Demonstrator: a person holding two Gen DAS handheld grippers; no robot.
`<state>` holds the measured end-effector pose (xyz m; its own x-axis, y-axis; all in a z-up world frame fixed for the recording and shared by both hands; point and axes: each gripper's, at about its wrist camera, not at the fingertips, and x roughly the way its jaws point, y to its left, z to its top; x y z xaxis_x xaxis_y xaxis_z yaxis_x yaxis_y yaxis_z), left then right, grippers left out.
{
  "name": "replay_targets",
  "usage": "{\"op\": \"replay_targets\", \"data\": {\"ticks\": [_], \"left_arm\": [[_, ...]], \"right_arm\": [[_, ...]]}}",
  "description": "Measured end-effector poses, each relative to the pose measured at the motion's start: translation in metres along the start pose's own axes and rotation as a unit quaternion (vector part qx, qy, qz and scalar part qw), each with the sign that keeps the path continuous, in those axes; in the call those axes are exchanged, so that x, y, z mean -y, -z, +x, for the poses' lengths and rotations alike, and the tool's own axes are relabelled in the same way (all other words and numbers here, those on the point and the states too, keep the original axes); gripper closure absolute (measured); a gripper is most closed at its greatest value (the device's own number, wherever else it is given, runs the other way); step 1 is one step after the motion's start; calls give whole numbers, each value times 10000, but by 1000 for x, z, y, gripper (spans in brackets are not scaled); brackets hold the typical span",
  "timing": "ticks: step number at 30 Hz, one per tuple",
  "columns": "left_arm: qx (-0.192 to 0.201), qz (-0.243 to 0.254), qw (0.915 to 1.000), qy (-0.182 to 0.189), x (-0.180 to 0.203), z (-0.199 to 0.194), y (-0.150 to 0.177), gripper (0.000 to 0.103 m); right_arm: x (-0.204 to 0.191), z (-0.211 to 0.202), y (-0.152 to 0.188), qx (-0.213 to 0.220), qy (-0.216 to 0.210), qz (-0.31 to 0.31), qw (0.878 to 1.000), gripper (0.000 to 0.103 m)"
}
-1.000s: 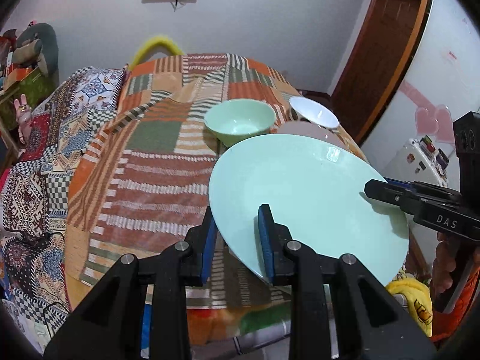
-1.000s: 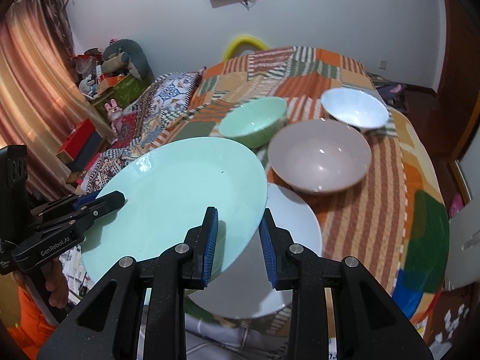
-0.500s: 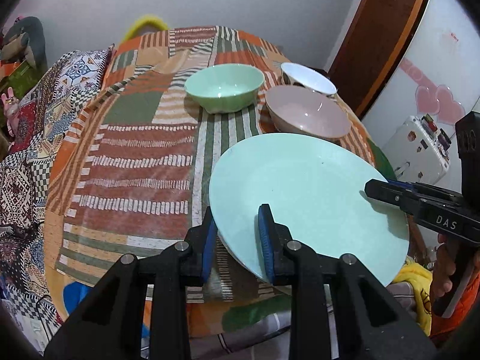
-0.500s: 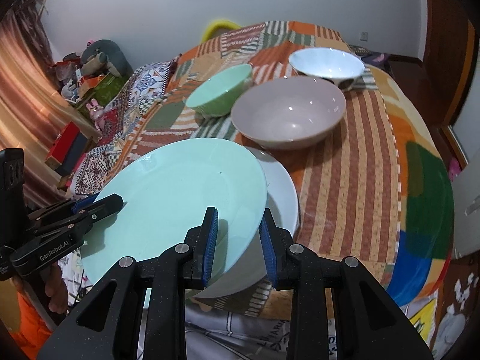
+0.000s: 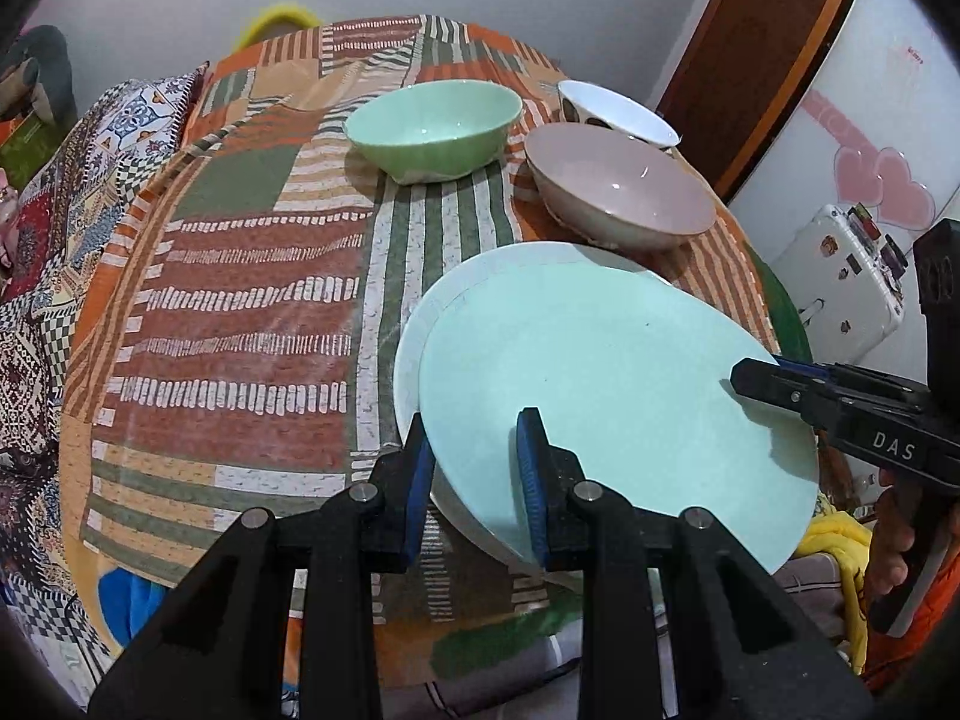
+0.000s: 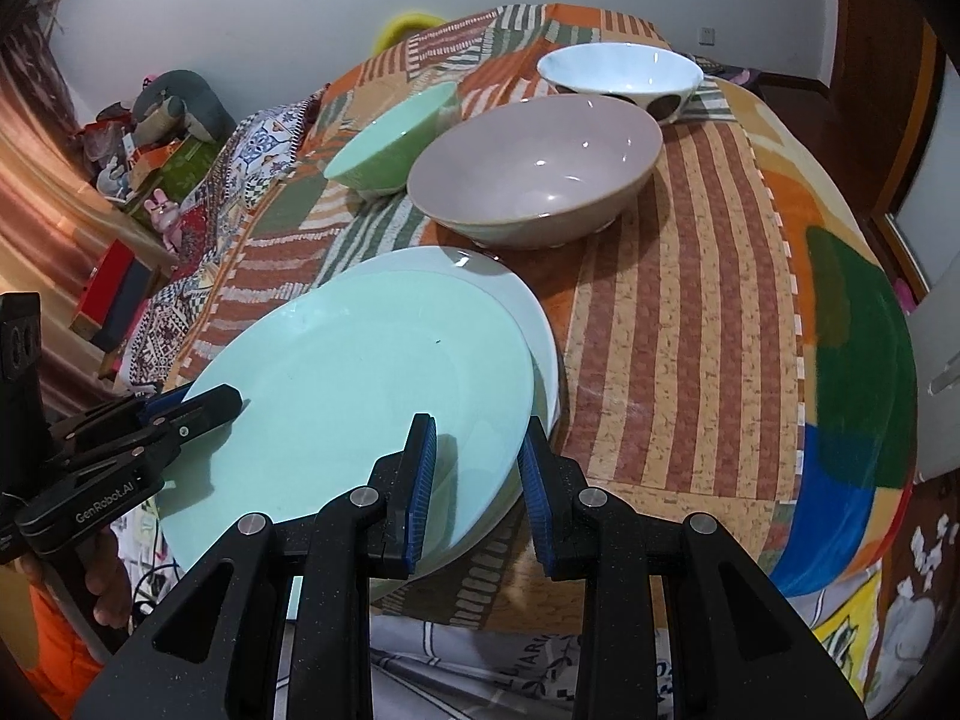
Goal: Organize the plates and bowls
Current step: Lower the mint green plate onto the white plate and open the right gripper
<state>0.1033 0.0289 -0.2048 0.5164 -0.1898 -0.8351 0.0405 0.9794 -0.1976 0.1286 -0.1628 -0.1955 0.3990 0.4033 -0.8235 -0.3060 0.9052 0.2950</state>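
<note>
A mint green plate (image 5: pixel 600 384) is held by both grippers just over a white plate (image 5: pixel 414 330) near the table's front edge. My left gripper (image 5: pixel 474 474) is shut on the green plate's left rim. My right gripper (image 6: pixel 477 480) is shut on its right rim (image 6: pixel 360 384); the white plate (image 6: pixel 534 312) peeks out behind it. Behind stand a green bowl (image 5: pixel 432 126), a pinkish-grey bowl (image 5: pixel 624 186) and a white bowl (image 5: pixel 612 114). They show in the right wrist view too: green bowl (image 6: pixel 390 144), pinkish-grey bowl (image 6: pixel 534 168), white bowl (image 6: pixel 618 72).
The round table has a patchwork striped cloth (image 5: pixel 240 300). A bed with patterned covers (image 5: pixel 36 180) lies left of it. A door (image 5: pixel 750 48) and a white appliance (image 5: pixel 852 276) stand to the right.
Both grippers have carried the green plate forward and down, from over the table's near edge to right above the white plate. The bowls have not moved.
</note>
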Motion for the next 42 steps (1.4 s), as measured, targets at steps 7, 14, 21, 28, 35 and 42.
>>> {"op": "replay_targets", "data": {"ticks": [7, 14, 21, 28, 35, 42], "left_arm": [[-113, -23, 9999, 11, -2, 12, -2, 76], [-171, -106, 9998, 60, -7, 20, -6, 76], [-84, -106, 9999, -54, -9, 21, -10, 76], [-208, -176, 9993, -240, -18, 29, -10, 75], [-304, -277, 9991, -63, -22, 37, -7, 75], [-293, -242, 9993, -60, -22, 38, -7, 74]], "right_arm": [[3, 4, -2, -60, 24, 8, 10000, 76], [1, 6, -6, -49, 70, -31, 10000, 76], [-3, 11, -10, -46, 158, -147, 9998, 76], [-8, 20, -8, -172, 57, -227, 9996, 76], [-4, 17, -11, -141, 25, -165, 9998, 76], [-8, 16, -9, -127, 95, -225, 9996, 76]]}}
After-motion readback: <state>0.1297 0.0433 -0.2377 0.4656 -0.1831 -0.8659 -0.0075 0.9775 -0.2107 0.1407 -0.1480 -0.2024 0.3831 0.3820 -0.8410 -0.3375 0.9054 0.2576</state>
